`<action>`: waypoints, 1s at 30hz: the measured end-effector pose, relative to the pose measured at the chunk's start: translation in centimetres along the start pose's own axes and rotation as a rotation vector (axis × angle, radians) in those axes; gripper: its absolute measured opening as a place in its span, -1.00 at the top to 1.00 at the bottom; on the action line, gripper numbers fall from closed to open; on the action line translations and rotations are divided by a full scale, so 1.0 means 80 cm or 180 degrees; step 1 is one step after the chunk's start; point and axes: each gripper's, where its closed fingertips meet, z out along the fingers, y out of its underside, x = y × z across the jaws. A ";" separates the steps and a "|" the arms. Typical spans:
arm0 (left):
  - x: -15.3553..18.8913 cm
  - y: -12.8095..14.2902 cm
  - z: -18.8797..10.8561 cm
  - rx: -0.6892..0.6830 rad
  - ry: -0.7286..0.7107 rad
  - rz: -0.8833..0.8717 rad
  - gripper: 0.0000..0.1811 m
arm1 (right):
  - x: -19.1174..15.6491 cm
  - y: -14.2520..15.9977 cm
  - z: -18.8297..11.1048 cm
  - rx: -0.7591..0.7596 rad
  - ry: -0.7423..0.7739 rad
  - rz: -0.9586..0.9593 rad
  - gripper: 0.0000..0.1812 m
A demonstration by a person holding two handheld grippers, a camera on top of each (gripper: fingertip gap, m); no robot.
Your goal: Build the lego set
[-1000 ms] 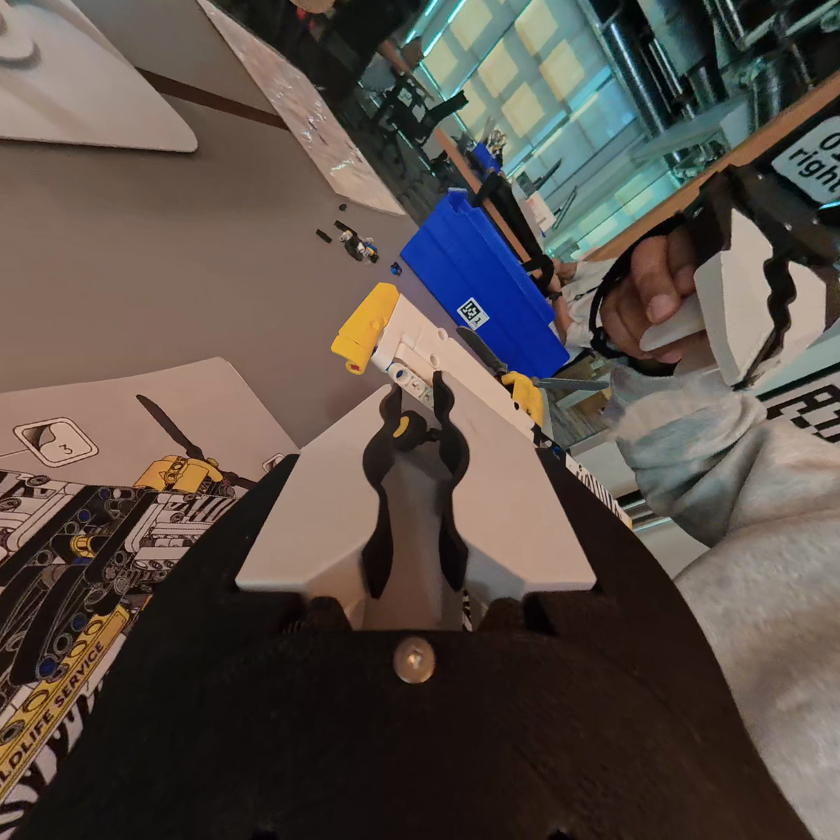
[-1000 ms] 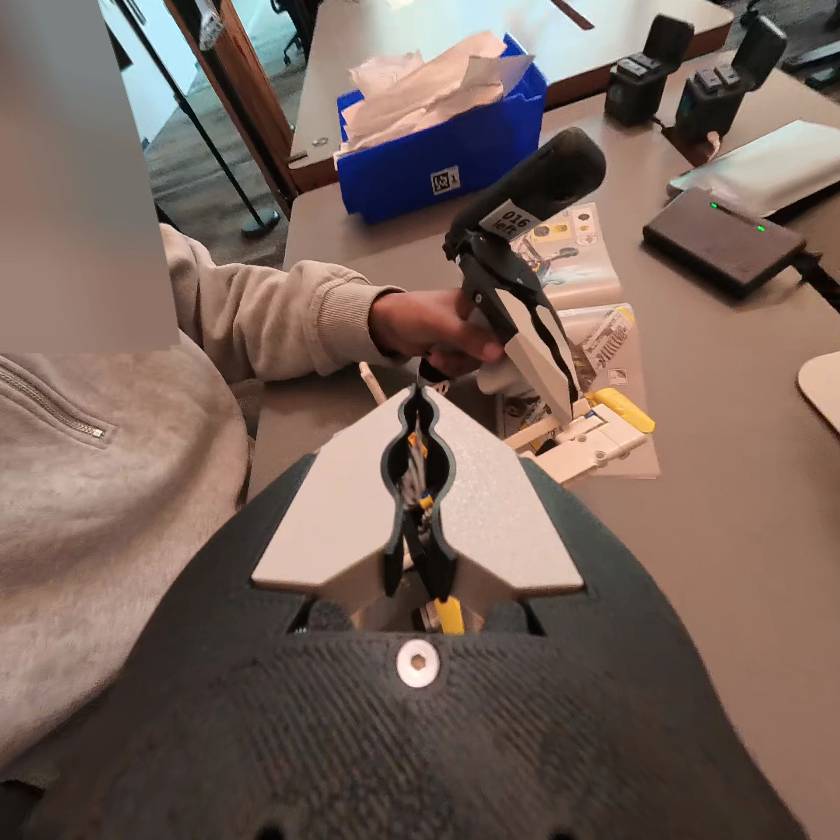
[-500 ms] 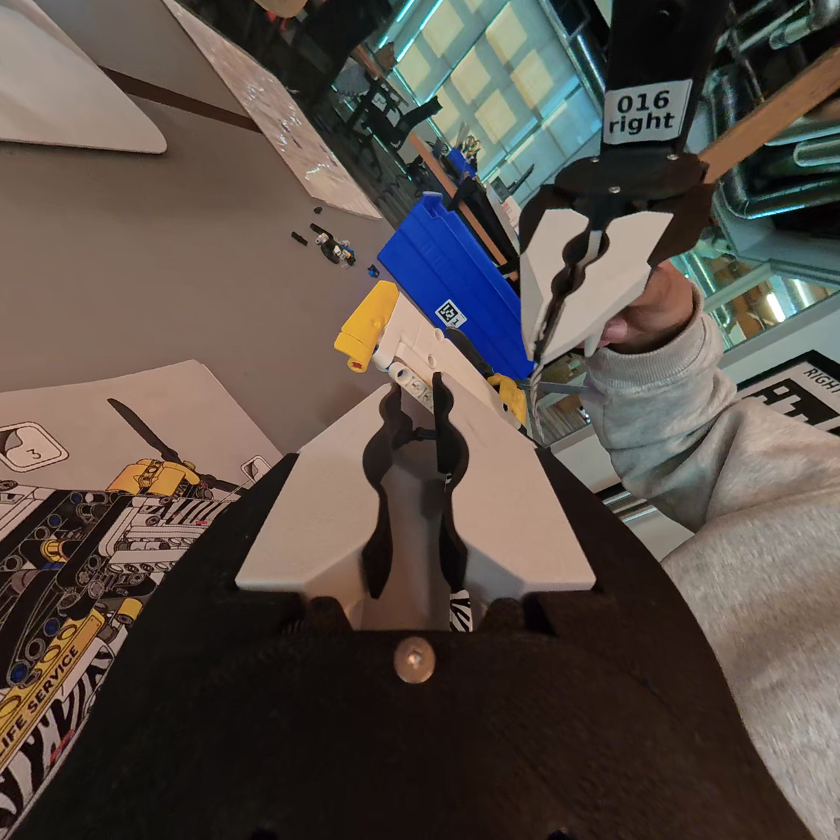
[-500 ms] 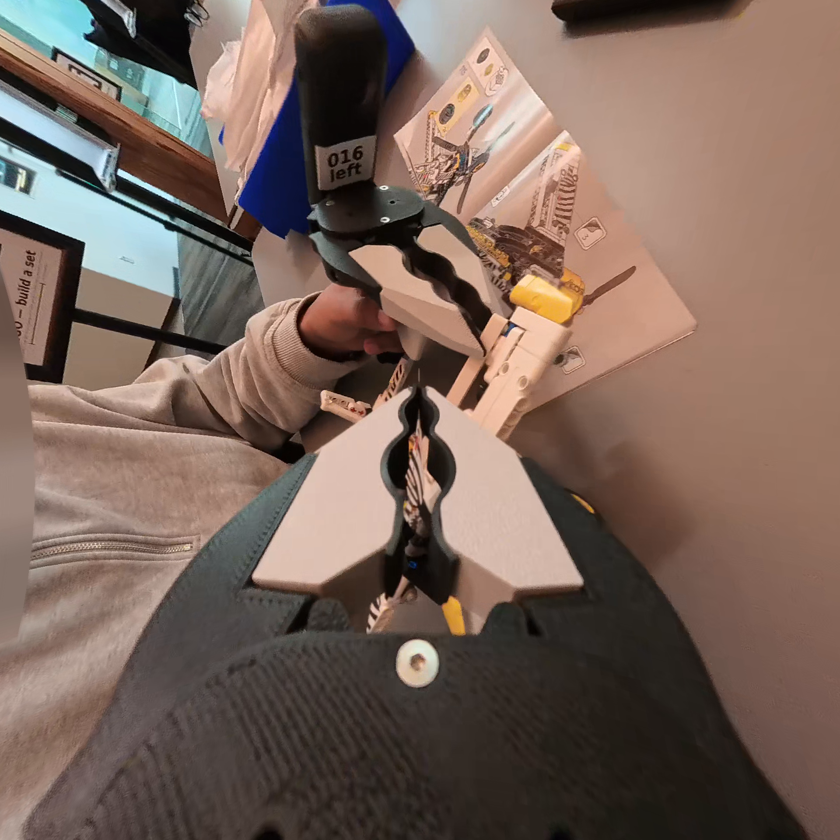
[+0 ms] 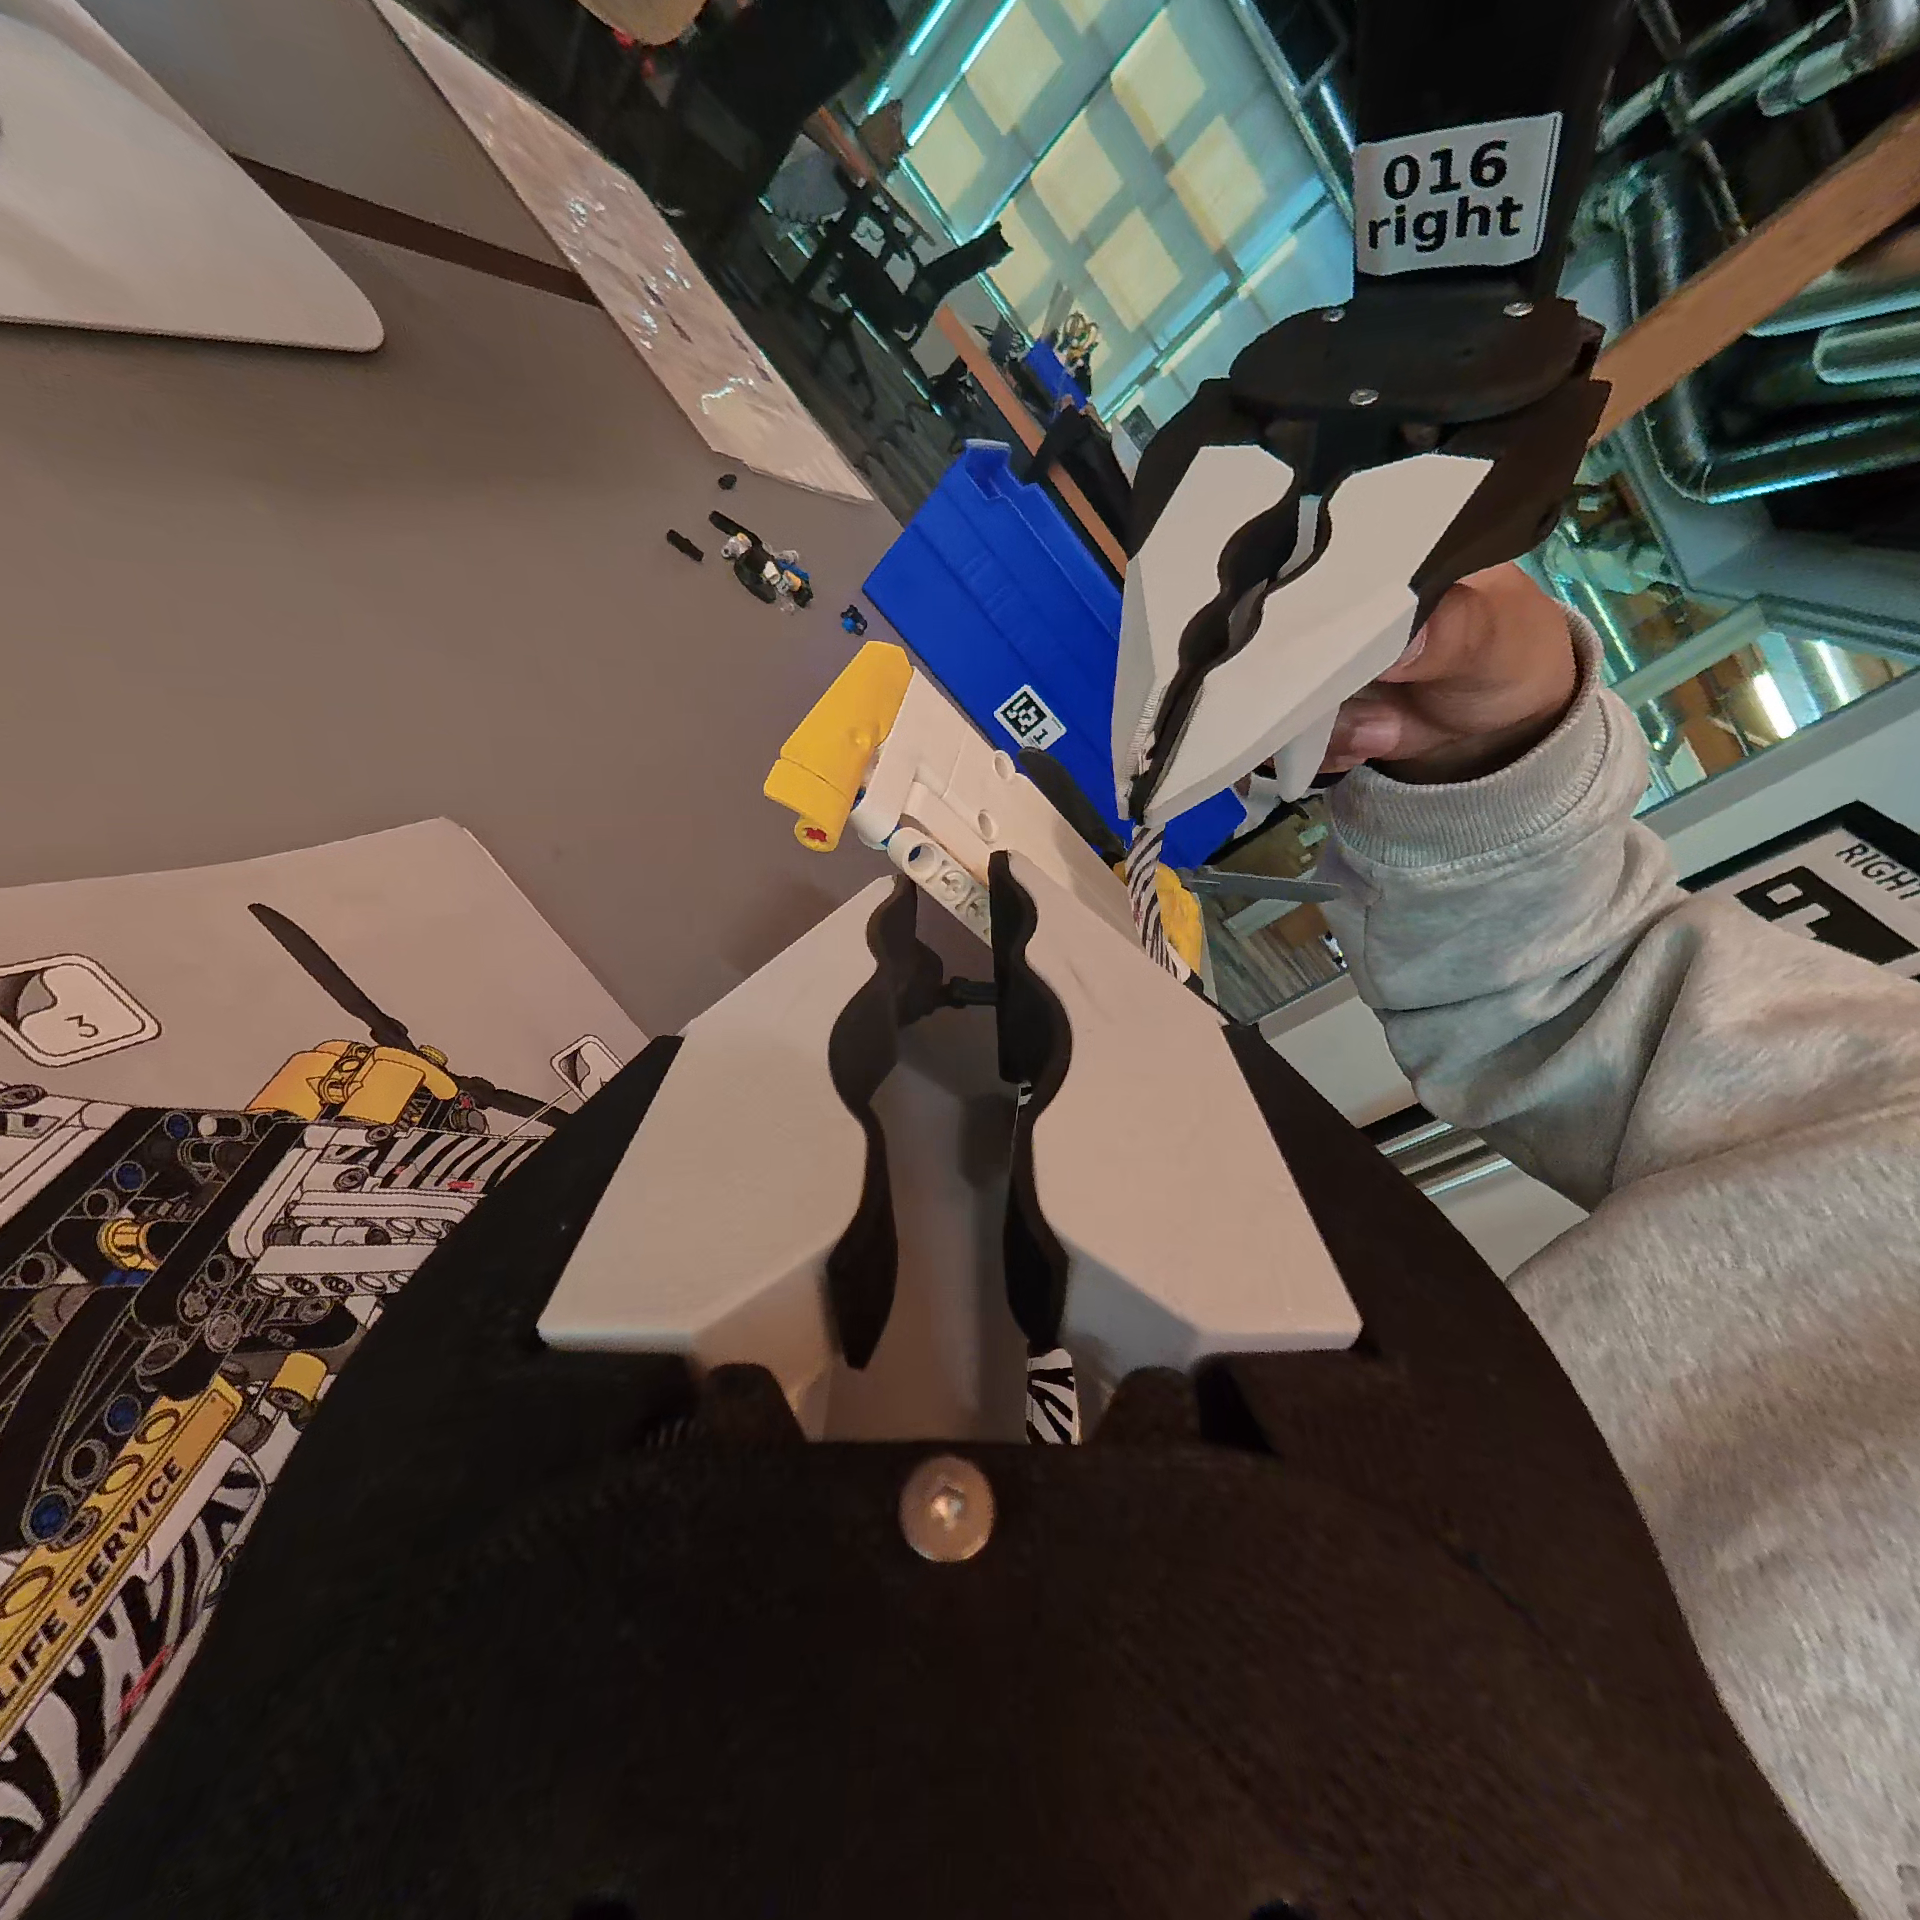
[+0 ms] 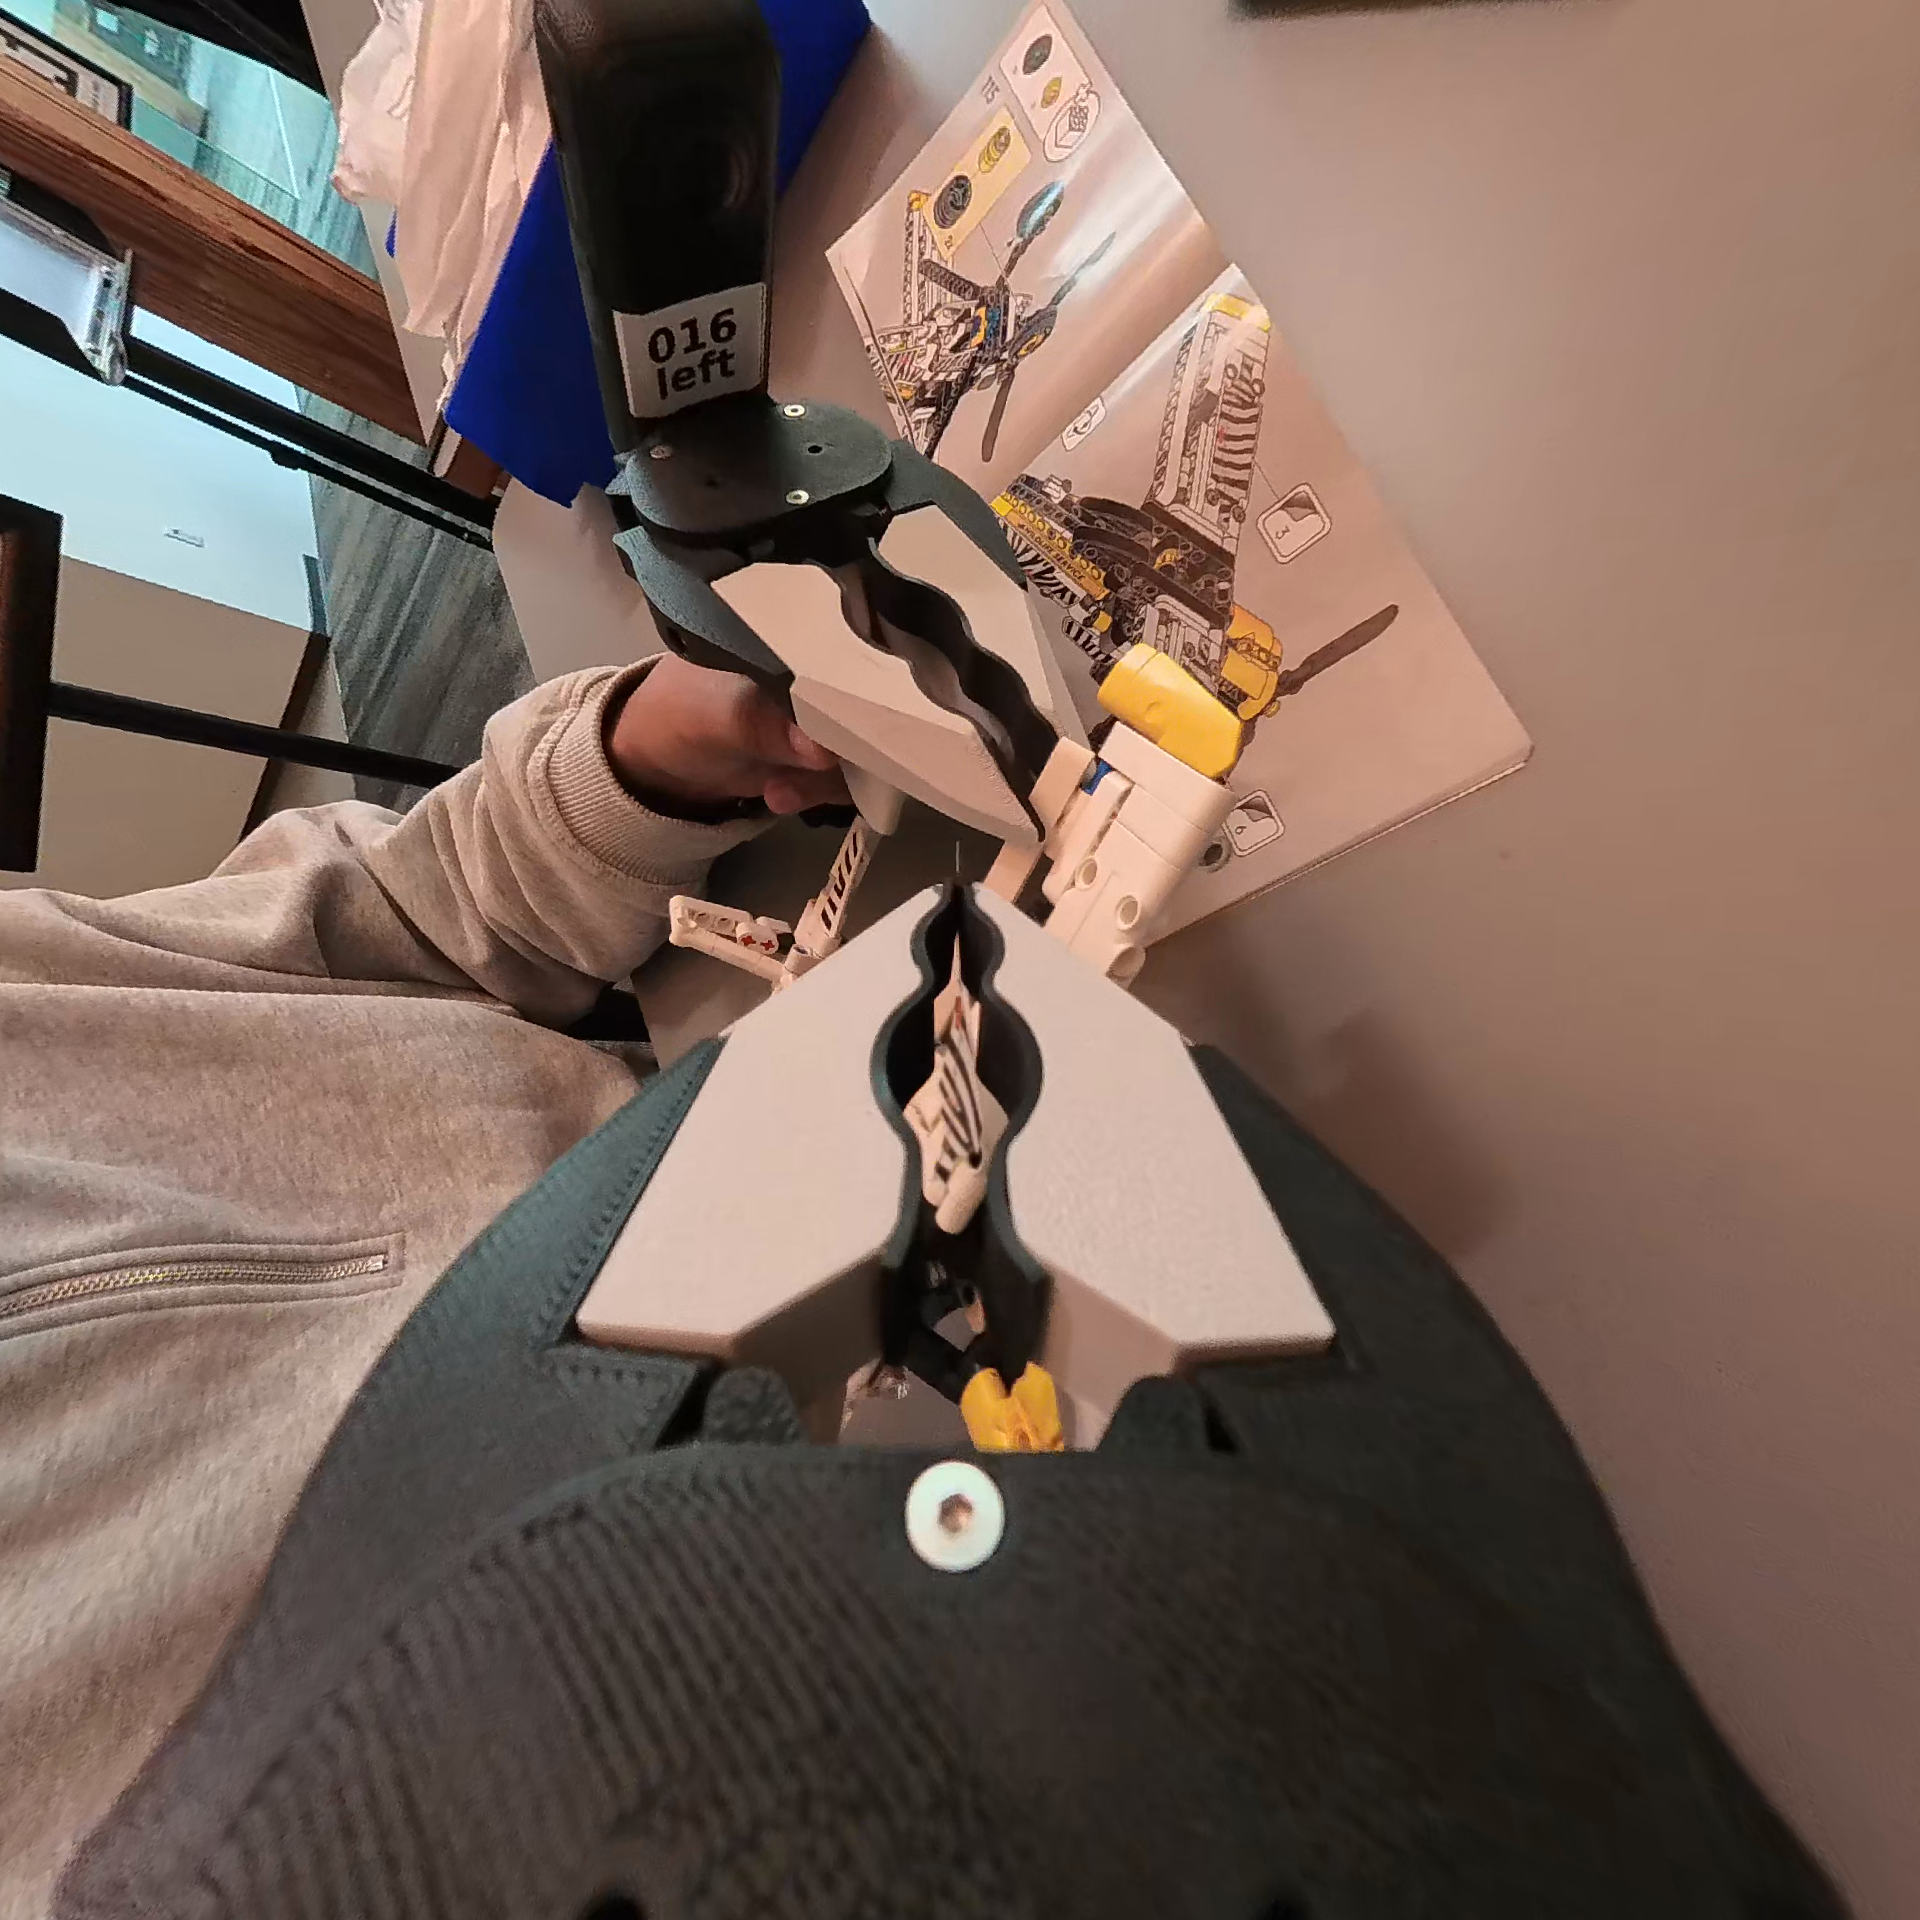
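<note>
One grey table (image 6: 1558, 935) bears an instruction booklet (image 6: 1299, 499).

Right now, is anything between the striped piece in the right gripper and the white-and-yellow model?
Nothing visible. The striped piece in the right gripper reaches straight toward the white-and-yellow model; only the left gripper, clamping that model, crowds the gap.
</note>
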 end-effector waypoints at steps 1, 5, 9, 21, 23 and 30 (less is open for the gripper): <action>0.000 0.000 0.000 0.0001 0.0000 -0.0004 0.87 | 0.000 0.000 0.001 0.0000 0.0009 0.0000 1.00; -0.001 0.000 0.000 0.0002 0.0000 -0.0011 0.86 | 0.001 0.000 0.001 -0.0005 0.0035 0.0007 1.00; -0.001 0.000 0.000 0.0002 0.0000 -0.0009 0.87 | 0.002 -0.001 0.000 0.0005 0.0053 0.0011 1.00; 0.000 0.000 0.000 0.0004 0.0009 -0.0013 0.86 | 0.001 -0.006 -0.002 0.0034 0.0086 -0.0013 1.00; 0.000 0.000 0.000 0.0003 0.0011 -0.0013 0.86 | 0.000 -0.007 -0.002 0.0045 0.0076 -0.0007 1.00; 0.001 0.000 0.000 0.0002 0.0015 -0.0008 0.87 | 0.001 -0.008 0.000 0.0035 0.0089 -0.0005 1.00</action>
